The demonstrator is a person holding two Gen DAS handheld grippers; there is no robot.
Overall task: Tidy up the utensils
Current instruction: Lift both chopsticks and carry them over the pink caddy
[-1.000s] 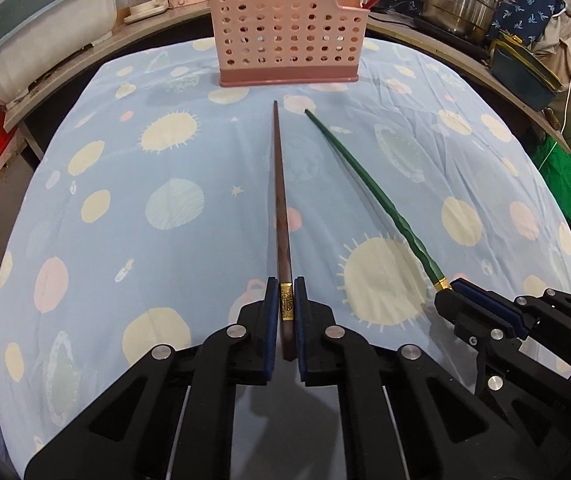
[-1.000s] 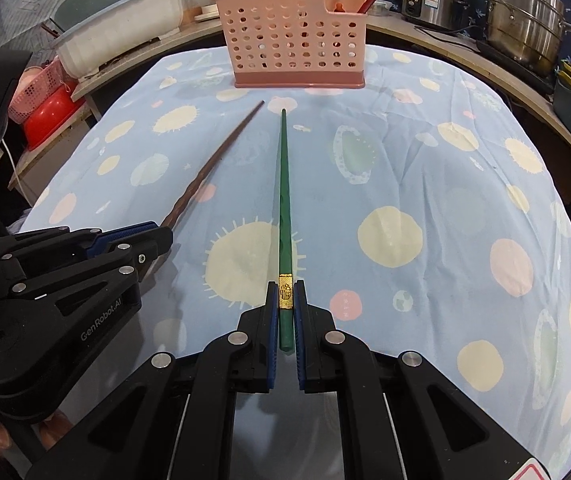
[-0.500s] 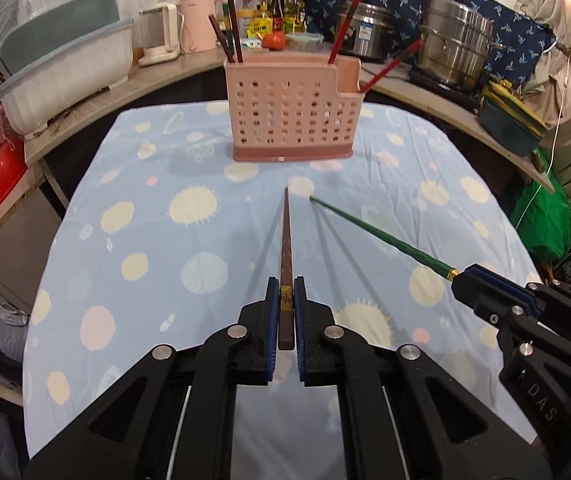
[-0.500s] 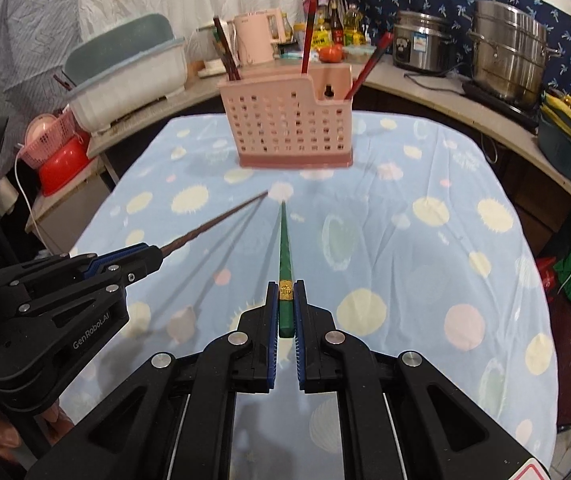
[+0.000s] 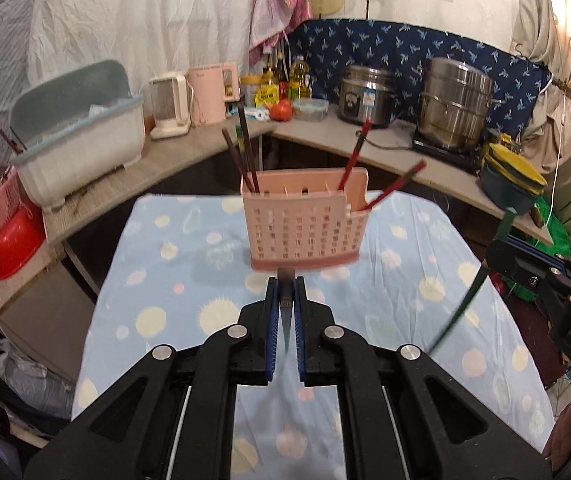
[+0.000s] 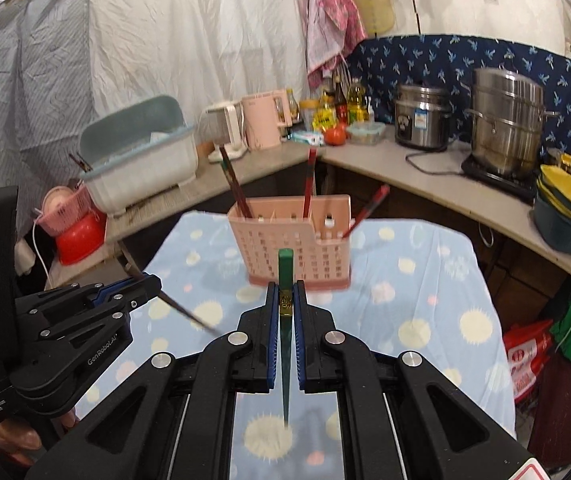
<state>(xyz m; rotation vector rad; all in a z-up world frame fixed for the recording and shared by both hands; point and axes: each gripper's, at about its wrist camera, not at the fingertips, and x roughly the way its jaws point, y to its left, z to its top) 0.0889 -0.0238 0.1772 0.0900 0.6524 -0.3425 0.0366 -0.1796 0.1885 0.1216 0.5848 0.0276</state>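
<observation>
My left gripper (image 5: 285, 292) is shut on a brown chopstick (image 5: 286, 320), held in the air with its thin end pointing down toward me. My right gripper (image 6: 285, 300) is shut on a green chopstick (image 6: 285, 320), also lifted and tipped point-down. Each gripper shows in the other's view: the right gripper (image 5: 501, 256) with the green chopstick (image 5: 461, 308), the left gripper (image 6: 141, 284) with the brown chopstick (image 6: 189, 314). A pink perforated utensil holder (image 5: 305, 224) stands at the table's far end (image 6: 295, 246), with several red and dark chopsticks (image 5: 355, 156) upright in it.
The table has a blue dotted cloth (image 5: 189, 280). A counter behind carries a white dish bin (image 5: 81, 140), kettles (image 5: 209, 92), bottles, a rice cooker (image 5: 367, 96) and a steel pot (image 5: 455, 104). A red basin (image 5: 9, 244) sits at left, stacked bowls (image 6: 569, 212) at right.
Both grippers have lifted their chopsticks off the cloth and tilted up, so the chopsticks now hang point-down in the air. The holder appears farther below and ahead.
</observation>
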